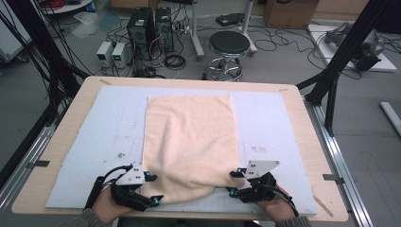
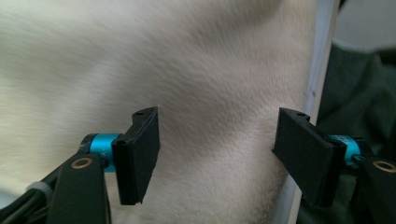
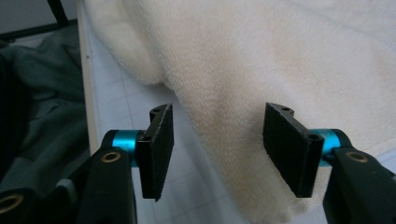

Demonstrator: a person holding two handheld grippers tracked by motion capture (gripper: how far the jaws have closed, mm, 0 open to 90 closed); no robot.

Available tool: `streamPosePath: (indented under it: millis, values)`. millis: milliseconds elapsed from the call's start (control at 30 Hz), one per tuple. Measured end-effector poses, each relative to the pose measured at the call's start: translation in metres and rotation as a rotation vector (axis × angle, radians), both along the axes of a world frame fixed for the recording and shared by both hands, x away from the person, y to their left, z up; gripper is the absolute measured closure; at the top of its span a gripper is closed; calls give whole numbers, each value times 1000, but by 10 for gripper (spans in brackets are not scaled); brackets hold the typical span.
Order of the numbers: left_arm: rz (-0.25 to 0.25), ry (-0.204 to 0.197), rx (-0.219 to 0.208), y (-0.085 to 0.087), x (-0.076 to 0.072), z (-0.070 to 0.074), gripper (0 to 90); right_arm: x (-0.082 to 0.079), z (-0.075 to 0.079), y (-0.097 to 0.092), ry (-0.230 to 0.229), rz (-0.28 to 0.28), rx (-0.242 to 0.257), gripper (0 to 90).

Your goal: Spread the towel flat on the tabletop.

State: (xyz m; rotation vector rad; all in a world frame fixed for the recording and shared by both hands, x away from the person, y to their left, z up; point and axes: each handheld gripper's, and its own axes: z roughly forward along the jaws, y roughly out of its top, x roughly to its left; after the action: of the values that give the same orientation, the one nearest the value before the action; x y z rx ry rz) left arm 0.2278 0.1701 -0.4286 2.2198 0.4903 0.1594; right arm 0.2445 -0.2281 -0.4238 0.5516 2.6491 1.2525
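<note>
The left gripper [image 1: 150,188] is standing with its jaws wide apart at the near left corner of the towel [image 1: 191,142], nothing pinched between them; the left gripper view is showing both black pads clear of the cream pile, the cloth lying just beyond them. The right gripper [image 1: 232,183] is sitting at the near right corner, its jaws likewise parted – in the right gripper view the towel's [image 3: 289,65] edge is running between the two pads without either pressing on it. One towel, two grippers, each in one hand [image 1: 105,208].

The towel is lying lengthwise down the middle of a pale blue mat [image 1: 104,132] on the wooden table [image 1: 61,142], its near edge rumpled and rounded between the grippers. The high view is giving the whole cloth and the floor beyond: one black round stool [image 1: 229,43], two dark computer towers [image 1: 141,26], two small white boxes [image 1: 112,53] beside them, loose cables. The right gripper view is adding a faint grid printed on the mat [image 3: 121,100] and the table's edge – and dark green cloth [image 3: 42,116] below it. No writing is legible anywhere
</note>
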Motion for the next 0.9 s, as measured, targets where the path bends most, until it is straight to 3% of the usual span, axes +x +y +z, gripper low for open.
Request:
streamPosePath:
  millis: [67,100,167,233,300,367,533,667,767,800,900]
  values:
    - [-46,5,52,-6,0,-7,352,3,-2,3,-3,2,-29,568]
    - [-67,-19,69,-6,1,-9,352,3,-2,3,-3,2,-29,568]
    - [-58,-23,65,-5,2,-6,439,6,-3,7,3,17,-42,684]
    - [-43,-29,46,-1,3,-4,658,9,-2,11,-3,42,-61,781]
    - [-21,-31,45,3,5,-1,780,12,0,15,-9,62,-71,811]
    - [8,-37,28,8,8,3,824,15,4,17,-6,67,-65,826]
    - [116,-80,-50,28,24,24,838,23,25,13,-26,45,-8,835]
    - [218,-129,-101,36,50,49,841,41,53,10,-57,-3,9,839]
    - [307,-169,-109,37,80,63,841,65,68,12,-69,-50,20,839]
    - [340,-173,-105,36,92,64,841,75,70,12,-67,-65,11,839]
    - [422,-128,-88,30,131,57,840,109,66,17,-45,-134,-20,839]
